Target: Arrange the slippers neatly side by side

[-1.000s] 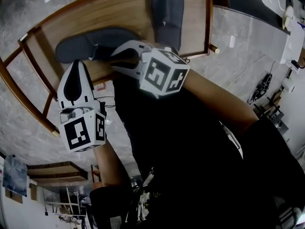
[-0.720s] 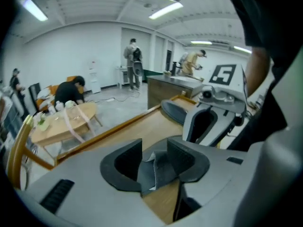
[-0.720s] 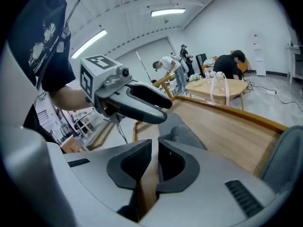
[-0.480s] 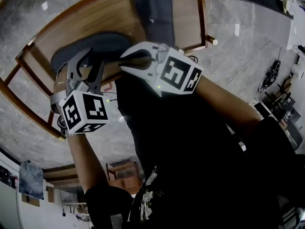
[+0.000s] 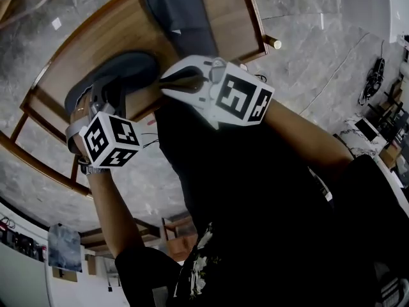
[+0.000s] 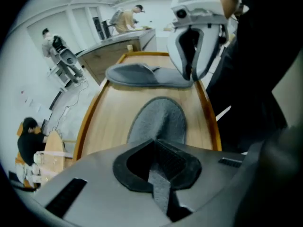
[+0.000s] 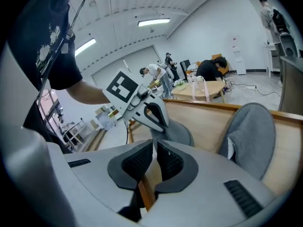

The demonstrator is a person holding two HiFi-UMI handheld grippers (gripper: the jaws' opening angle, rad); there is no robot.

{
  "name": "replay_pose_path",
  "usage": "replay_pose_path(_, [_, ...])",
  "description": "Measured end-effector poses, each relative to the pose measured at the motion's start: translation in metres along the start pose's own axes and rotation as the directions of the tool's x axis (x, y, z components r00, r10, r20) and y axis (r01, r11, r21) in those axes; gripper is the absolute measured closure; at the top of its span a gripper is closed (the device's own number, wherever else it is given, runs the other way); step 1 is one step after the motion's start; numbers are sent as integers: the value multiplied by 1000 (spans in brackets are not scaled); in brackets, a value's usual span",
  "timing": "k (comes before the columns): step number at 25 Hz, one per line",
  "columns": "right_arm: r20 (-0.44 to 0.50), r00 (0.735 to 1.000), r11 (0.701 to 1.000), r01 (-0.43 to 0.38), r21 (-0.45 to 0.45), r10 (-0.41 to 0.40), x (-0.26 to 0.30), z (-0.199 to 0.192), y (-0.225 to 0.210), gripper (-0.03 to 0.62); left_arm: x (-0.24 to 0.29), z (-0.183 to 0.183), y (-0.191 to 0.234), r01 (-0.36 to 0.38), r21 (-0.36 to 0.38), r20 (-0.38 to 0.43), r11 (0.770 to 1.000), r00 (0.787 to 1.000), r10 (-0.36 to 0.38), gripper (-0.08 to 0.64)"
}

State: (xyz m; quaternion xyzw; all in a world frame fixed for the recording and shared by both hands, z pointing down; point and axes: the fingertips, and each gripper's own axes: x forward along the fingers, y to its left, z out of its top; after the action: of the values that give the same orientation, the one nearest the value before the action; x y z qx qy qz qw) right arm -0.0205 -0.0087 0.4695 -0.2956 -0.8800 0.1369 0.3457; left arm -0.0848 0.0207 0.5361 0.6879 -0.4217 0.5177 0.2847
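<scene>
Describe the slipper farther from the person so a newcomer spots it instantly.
Start at the wooden table with the raised rim, on the grey floor. Two dark grey slippers lie on it; the far slipper sits at the top edge of the head view. Unlike the near slipper, lying crosswise at the table's near edge, it shows a small white tag.

Head view is looking dim and murky; long white ceiling strip lights (image 7: 154, 21) are brightening both gripper views, fisheye bending edges, corners going black.
</scene>
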Motion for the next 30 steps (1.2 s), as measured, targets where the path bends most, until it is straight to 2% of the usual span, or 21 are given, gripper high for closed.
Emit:
replay_pose_path(2, [11, 1000, 1000, 20, -4, -20, -7, 1, -5, 569, -13, 9, 9, -44, -151, 70, 988, 996, 55, 545])
replay_pose_path(3, [13, 999, 1000, 29, -8, -29, -9, 1, -7, 571, -20, 13, 15, -65, -243, 106, 968, 990, 94, 545])
replay_pose_path(4, [13, 999, 999, 34, -12, -34, -12, 1, -9, 572, -28, 15, 22, -79, -343, 138, 936, 981, 134, 546])
replay_pose_path(5, [14, 999, 999, 35, -15, -35, -13, 1, -9, 571, -37, 14, 29, -84, -449, 165, 890, 971, 175, 545])
replay_pose_path(6, [18, 999, 999, 34, -17, -33, -13, 2, -10, 572, -46, 12, 37, -79, -555, 186, 828, 958, 216, 545])
replay_pose_path(7, [23, 999, 999, 32, -20, -32, -14, 4, -10, 572, -55, 10, 44, -63, -656, 205, 752, 944, 258, 545])
replay_pose_path(8, [30, 999, 999, 31, -21, -31, -15, 6, -10, 574, -63, 7, 51, -34, -747, 224, 664, 928, 299, 546])
replay_pose_path(10, [42, 999, 999, 33, -14, -32, -17, 9, -11, 575, -75, 5, 61, 59, -881, 264, 469, 884, 385, 545])
replay_pose_path(11, [48, 998, 999, 34, -8, -34, -18, 10, -11, 575, -78, 4, 64, 109, -922, 275, 373, 860, 430, 545])
replay_pose_path(12, [57, 998, 999, 36, -4, -36, -17, 11, -11, 575, -79, 2, 66, 148, -946, 275, 289, 839, 470, 545])
replay_pose_path(13, [67, 997, 999, 41, -4, -41, -15, 12, -11, 575, -78, -1, 67, 171, -959, 264, 224, 824, 502, 545])
replay_pose_path(14, [79, 995, 999, 53, -8, -53, -14, 15, -12, 575, -76, -4, 68, 178, -968, 246, 177, 815, 524, 545])
replay_pose_path(15, [94, 993, 997, 73, -9, -71, -14, 17, -14, 575, -73, -6, 68, 178, -973, 229, 146, 811, 538, 545])
replay_pose_path(16, [110, 989, 995, 98, -5, -97, -15, 20, -17, 575, -69, -6, 68, 181, -975, 223, 130, 808, 545, 545])
replay_pose_path(17, [127, 983, 992, 129, 8, -129, -17, 22, -23, 575, -65, -3, 67, 192, -973, 230, 128, 805, 547, 545])
replay_pose_path(18, [145, 976, 986, 161, 30, -164, -21, 24, -29, 575, -60, 1, 66, 208, -969, 249, 137, 803, 541, 545])
replay_pose_path(20, [173, 956, 970, 227, 82, -238, -28, 26, -44, 575, -50, 9, 61, 223, -959, 282, 176, 811, 512, 545])
replay_pose_path(23, [195, 916, 936, 337, 104, -351, -41, 29, -70, 567, -41, 12, 60, 173, -957, 268, 233, 834, 483, 545])
replay_pose_path(25, [208, 882, 906, 413, 95, -424, -48, 32, -86, 536, -36, 13, 63, 157, -955, 263, 251, 841, 472, 545])
replay_pose_path(27, [218, 852, 880, 464, 106, -476, -53, 35, -100, 487, -31, 16, 65, 175, -949, 282, 263, 842, 460, 545])
replay_pose_path(30, [209, 835, 861, 487, 150, -509, -54, 32, -114, 465, -27, 20, 65, 203, -941, 310, 269, 836, 453, 534])
